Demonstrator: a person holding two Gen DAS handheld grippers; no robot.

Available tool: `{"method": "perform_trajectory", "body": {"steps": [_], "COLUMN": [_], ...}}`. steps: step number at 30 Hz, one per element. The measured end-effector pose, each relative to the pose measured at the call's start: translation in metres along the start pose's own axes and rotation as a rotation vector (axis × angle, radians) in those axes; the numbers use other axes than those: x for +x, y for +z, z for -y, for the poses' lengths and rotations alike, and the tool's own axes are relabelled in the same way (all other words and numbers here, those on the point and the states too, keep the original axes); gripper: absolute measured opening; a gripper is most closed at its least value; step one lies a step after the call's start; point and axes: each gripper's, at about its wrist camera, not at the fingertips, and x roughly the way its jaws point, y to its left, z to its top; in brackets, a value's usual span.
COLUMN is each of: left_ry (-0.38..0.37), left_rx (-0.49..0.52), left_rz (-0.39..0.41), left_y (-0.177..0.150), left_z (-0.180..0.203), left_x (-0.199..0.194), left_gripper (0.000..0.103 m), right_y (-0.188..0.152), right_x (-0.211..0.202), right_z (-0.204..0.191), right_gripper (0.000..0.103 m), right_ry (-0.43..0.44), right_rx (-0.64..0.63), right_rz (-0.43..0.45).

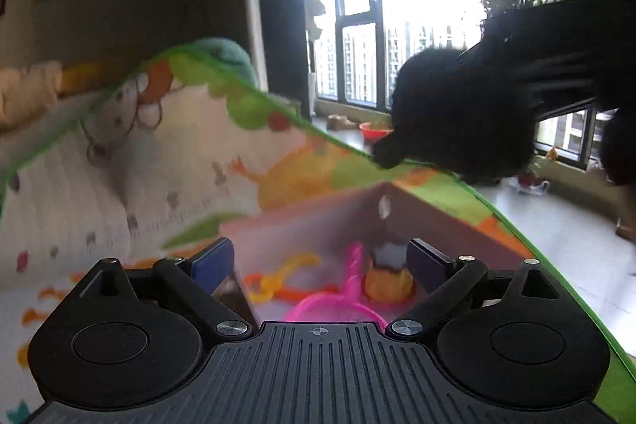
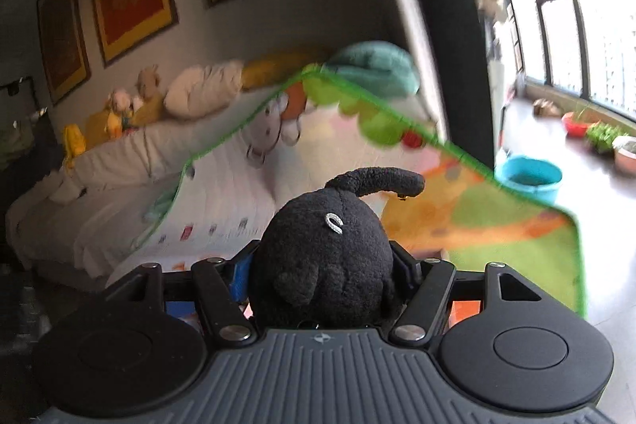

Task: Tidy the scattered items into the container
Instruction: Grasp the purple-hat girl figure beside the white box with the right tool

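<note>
My left gripper (image 1: 322, 261) stands open, with nothing between its blue pads (image 1: 214, 261). It hovers over an open box (image 1: 302, 225) on the play mat. In the box lie a pink ring net (image 1: 338, 304), a yellow-orange link toy (image 1: 278, 281) and an orange block with a grey top (image 1: 387, 281). A black plush toy (image 1: 457, 118) hangs blurred above the box's far right corner. In the right wrist view my right gripper (image 2: 324, 273) is shut on this plush (image 2: 322, 257), whose tail (image 2: 381, 181) sticks out forward. The plush hides the box in that view.
A colourful play mat (image 2: 497, 225) with a green border covers the floor. A white sofa (image 2: 99, 185) with cushions and soft toys runs along the left wall. A blue tub (image 2: 528, 177), a red bowl (image 1: 373, 132) and plants stand on the tiled floor by the windows.
</note>
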Motion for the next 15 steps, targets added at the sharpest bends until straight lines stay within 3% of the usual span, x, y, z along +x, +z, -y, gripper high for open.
{"method": "perform_trajectory", "body": {"steps": [3,6,11,15], "left_ry": [0.018,0.035,0.089,0.121], "left_rx": [-0.018,-0.032,-0.044,-0.127], "left_rz": [-0.007,-0.033,-0.101,-0.134], "left_y": [-0.013,-0.03,-0.061,-0.078], "left_z": [-0.016,-0.031,-0.055,-0.076], "left_x": [-0.022,-0.042,-0.068,-0.08], "left_gripper": [0.101,0.102,0.103,0.103], "right_y": [-0.007,-0.009,-0.008,-0.013], "right_x": [0.019,0.021,0.019,0.019], "right_z": [-0.004,-0.011,-0.02,-0.035], "right_gripper": [0.076,0.079,0.08,0.08], "right_ry": [0.034,0.029,-0.006,-0.049], "right_rx": [0.011,0.002,-0.027,-0.078], "right_rz": [-0.046,-0.035,-0.041,-0.053]}}
